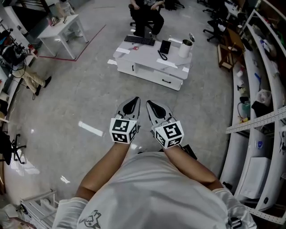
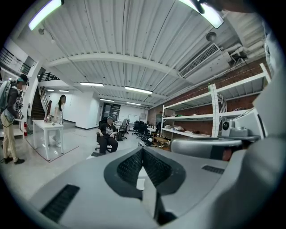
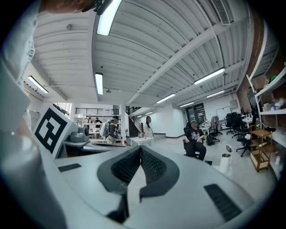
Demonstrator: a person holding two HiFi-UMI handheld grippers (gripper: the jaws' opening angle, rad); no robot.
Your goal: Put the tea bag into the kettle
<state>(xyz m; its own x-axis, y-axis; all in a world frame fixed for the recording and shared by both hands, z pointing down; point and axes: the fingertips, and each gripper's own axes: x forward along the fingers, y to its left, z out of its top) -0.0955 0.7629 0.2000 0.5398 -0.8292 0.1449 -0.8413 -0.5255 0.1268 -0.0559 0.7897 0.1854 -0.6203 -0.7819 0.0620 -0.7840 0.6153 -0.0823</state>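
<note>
A white kettle with its lid tipped open stands on the right end of a low white table some way ahead of me. It also shows in the right gripper view, where the kettle is small and far off. I cannot make out a tea bag. Both grippers are held side by side close to my body, over bare floor. My left gripper has its jaws closed together with nothing between them, and so does my right gripper. The left gripper and the right gripper both point level across the room.
A keyboard and a dark phone-like thing lie on the low table. A seated person is just behind it. Long shelving lines the right side. Another white table stands at the far left.
</note>
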